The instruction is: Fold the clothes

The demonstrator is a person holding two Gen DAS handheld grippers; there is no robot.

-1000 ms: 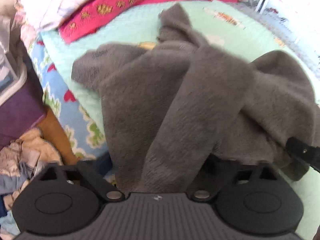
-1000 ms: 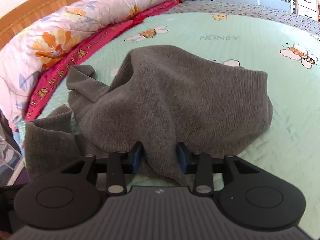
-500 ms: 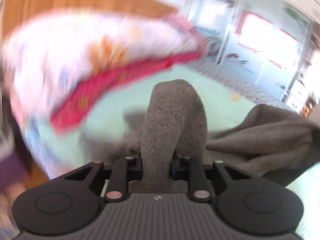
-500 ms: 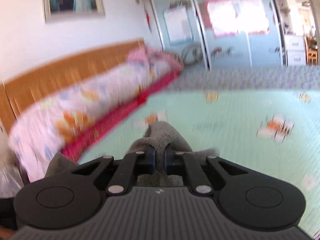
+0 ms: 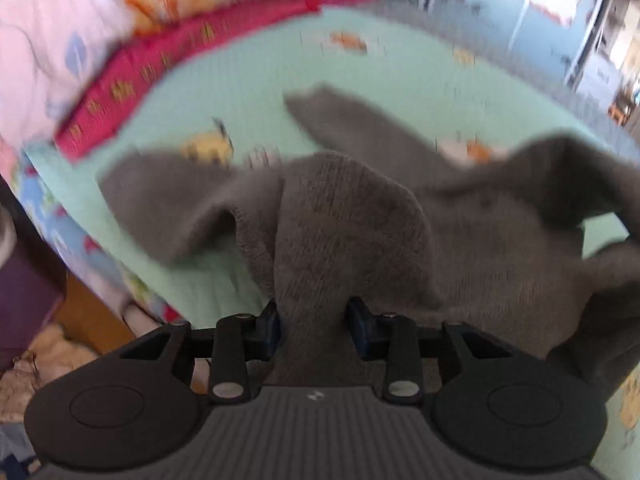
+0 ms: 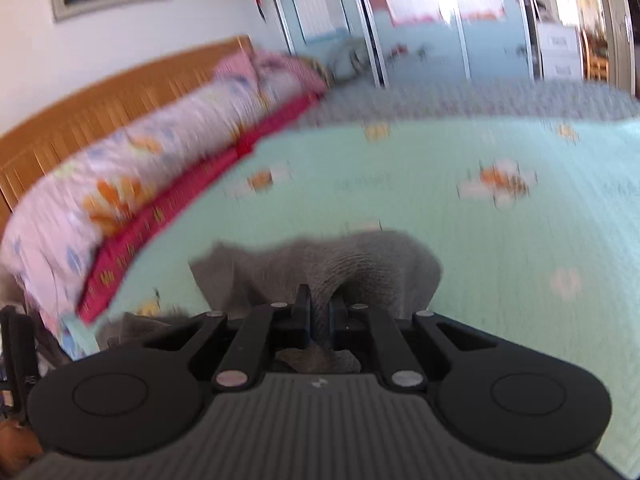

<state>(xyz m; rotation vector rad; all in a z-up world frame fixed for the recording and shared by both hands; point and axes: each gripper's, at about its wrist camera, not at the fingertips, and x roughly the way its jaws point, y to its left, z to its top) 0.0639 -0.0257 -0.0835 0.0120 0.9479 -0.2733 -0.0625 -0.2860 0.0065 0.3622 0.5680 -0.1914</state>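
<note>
Both grippers clamped on sweater point(image 5: 360, 216): left gripper point(image 5: 314, 326) on a thick bunch, right gripper point(image 6: 319, 314) on a thin fold. Lifted partly off bed point(image 6: 500, 264), rest trailing. Might slip from the thin pinch, or drape twisted because bunched.

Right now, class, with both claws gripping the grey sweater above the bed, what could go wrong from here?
1. The right claw pinches only a thin fold of the sweater; it may slip out.
2. The left claw holds a thick bunch, so the fold may come out uneven.
3. Loose parts trail on the bedspread and may drag or twist.
</note>
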